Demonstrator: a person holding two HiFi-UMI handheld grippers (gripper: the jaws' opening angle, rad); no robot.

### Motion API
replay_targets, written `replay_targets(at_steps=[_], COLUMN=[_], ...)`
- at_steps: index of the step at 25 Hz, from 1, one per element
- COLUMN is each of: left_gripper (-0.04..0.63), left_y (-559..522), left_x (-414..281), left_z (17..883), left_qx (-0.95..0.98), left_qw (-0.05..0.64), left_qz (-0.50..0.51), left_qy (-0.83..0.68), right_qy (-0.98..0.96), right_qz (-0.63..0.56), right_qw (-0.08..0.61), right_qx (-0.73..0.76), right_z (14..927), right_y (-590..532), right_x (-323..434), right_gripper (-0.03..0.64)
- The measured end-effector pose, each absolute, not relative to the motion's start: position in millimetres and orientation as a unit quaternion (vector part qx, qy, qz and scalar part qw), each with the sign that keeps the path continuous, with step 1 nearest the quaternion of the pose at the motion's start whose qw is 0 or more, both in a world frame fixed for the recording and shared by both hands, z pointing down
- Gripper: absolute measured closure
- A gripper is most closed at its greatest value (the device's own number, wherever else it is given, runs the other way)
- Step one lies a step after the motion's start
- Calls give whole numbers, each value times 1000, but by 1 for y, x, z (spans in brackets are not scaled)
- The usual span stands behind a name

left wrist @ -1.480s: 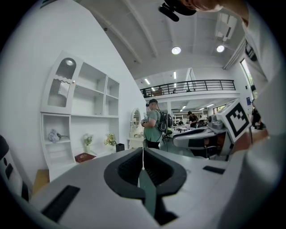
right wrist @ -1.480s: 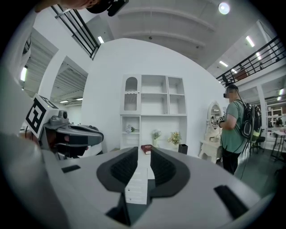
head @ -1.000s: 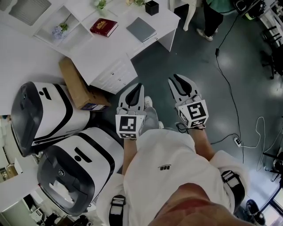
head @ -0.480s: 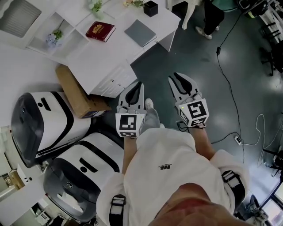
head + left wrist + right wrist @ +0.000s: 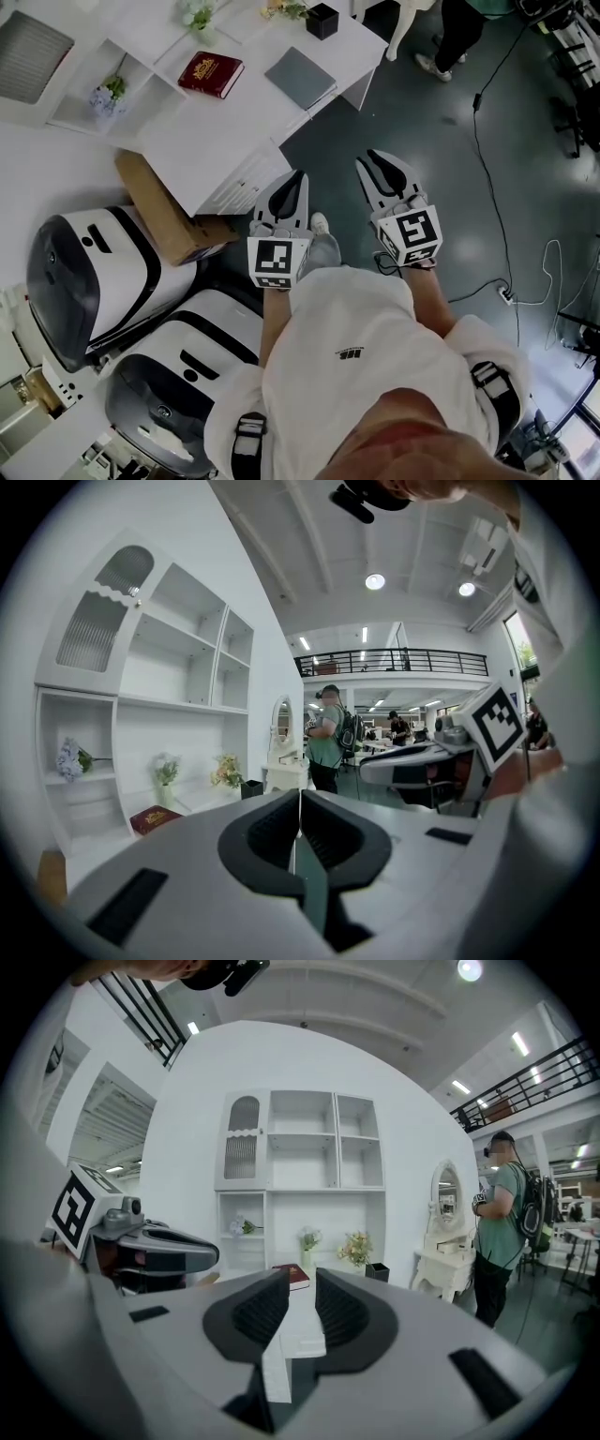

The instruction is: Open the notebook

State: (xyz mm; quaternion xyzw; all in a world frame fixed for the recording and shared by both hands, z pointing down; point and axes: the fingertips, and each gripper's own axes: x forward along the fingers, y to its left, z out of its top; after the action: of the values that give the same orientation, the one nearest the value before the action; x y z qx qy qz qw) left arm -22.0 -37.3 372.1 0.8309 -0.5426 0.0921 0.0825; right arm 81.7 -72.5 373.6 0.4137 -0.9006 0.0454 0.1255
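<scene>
The left claw (image 5: 297,178) has its jaws pressed together with nothing in them; the left gripper view shows its dark ribbed pads (image 5: 267,832) meeting along one line. The right claw (image 5: 373,157), just beside it, has its jaws apart and empty, with the desk top showing through the gap in the right gripper view. Both claws are held over the dark grey floor (image 5: 422,122), short of the white desk (image 5: 225,141). The thin grey rectangular notebook (image 5: 300,77) lies shut and flat on that desk, straight ahead of the left claw and well apart from both. A dark red hardback book (image 5: 210,73) lies to the left of it, and a small black square pot (image 5: 322,19) stands beyond it. A person in a green top (image 5: 502,1227) stands off to the right claw's right
</scene>
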Motion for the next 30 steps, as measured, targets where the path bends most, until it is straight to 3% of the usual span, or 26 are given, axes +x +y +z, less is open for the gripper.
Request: replay_targets(at_steps=[30], left_gripper=[595], left_y=[-70], left_x=[-23], left_z=[383], left_qx=[845], left_qw=[104], left_qz=[105], left_qy=[-513], right_qy=[-885], right_qz=[78], right_qw=[153], right_qx=[433], right_z=[391], right_y=[-97], right_x=[79], right_gripper=[548])
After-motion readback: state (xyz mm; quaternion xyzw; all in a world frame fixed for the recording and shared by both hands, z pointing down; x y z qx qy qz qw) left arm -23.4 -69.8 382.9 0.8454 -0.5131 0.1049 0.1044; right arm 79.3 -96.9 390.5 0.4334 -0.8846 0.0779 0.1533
